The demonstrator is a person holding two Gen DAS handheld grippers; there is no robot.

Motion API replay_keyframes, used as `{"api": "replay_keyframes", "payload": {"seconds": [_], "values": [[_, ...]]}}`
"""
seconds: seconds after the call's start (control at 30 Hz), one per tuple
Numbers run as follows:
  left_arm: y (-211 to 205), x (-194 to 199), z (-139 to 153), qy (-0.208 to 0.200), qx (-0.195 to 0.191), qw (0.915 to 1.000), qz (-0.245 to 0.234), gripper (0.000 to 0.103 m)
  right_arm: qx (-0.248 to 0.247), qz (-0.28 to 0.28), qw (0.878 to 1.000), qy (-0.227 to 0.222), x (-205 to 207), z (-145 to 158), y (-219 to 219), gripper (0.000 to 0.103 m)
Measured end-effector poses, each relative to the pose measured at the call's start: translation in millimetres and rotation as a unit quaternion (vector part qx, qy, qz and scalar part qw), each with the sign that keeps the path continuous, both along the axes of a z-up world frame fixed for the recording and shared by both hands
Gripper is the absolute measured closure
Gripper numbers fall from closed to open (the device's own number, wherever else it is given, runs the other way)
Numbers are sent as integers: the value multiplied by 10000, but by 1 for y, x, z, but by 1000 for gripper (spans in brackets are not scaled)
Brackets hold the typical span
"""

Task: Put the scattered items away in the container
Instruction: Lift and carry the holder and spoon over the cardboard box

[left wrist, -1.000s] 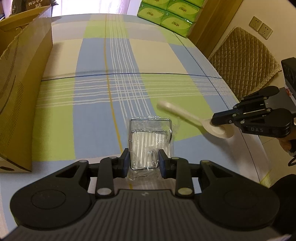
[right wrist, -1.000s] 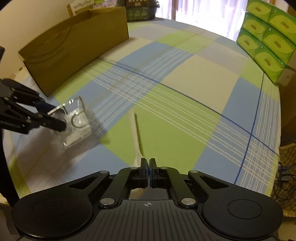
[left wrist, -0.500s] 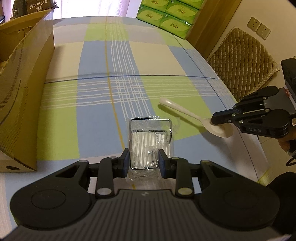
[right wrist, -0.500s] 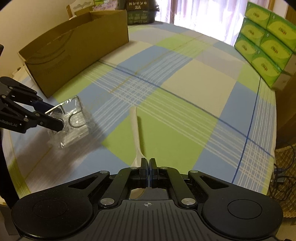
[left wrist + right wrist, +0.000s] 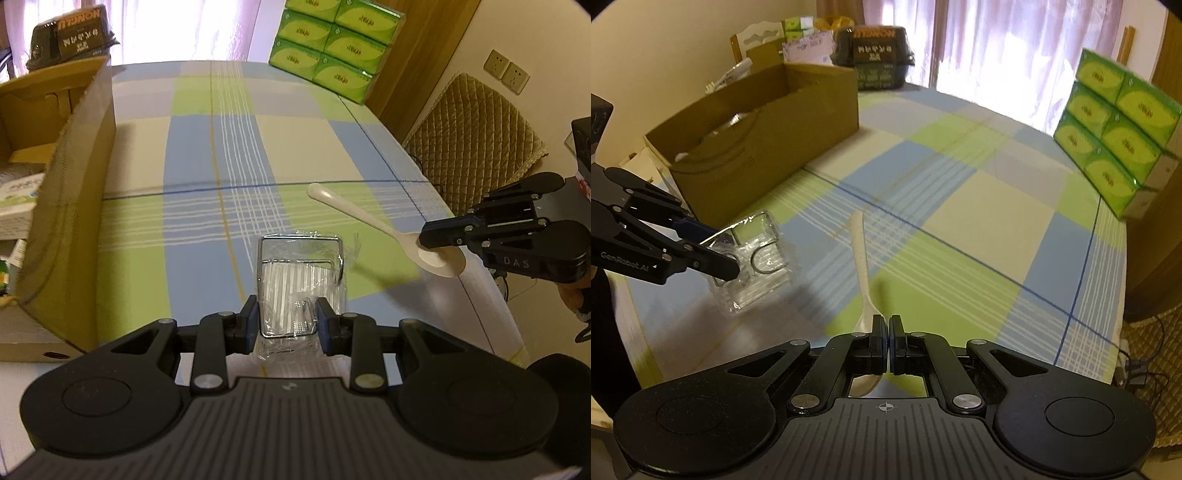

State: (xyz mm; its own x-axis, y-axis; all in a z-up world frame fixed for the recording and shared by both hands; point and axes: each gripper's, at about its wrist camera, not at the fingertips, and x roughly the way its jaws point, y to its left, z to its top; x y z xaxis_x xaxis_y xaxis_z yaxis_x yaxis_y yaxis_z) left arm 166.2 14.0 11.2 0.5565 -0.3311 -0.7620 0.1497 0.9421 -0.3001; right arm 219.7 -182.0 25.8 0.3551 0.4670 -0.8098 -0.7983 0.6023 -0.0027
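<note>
Both loads lifted above the bench: left tongs [image 5: 285, 319] clamping slippery plastic-wrapped wire rack [image 5: 301, 284], right tongs [image 5: 887, 341] pinching spoon [image 5: 861, 258] by its bowl, each liable to slip before the cardboard box [image 5: 764, 147].

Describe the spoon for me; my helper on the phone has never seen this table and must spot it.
Start at the checked tablecloth, on the side away from the cardboard box. There the right hand-held gripper pinches a cream plastic spoon by its bowl, handle pointing out over the cloth. Its neighbour, the wire rack in clear wrap, is shiny metal.
</note>
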Motion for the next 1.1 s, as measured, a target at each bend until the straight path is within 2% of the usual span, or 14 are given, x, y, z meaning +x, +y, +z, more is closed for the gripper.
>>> {"api": "replay_keyframes", "payload": {"seconds": [0.63,1.1], "values": [[51,-41,62,-541,257,9977,315,77,326,340,9977,-490,-45,59,57,100],[102,-63,94,-792,381,9942,614,77,485,612,9949,-638,-65,77,108,100]]}}
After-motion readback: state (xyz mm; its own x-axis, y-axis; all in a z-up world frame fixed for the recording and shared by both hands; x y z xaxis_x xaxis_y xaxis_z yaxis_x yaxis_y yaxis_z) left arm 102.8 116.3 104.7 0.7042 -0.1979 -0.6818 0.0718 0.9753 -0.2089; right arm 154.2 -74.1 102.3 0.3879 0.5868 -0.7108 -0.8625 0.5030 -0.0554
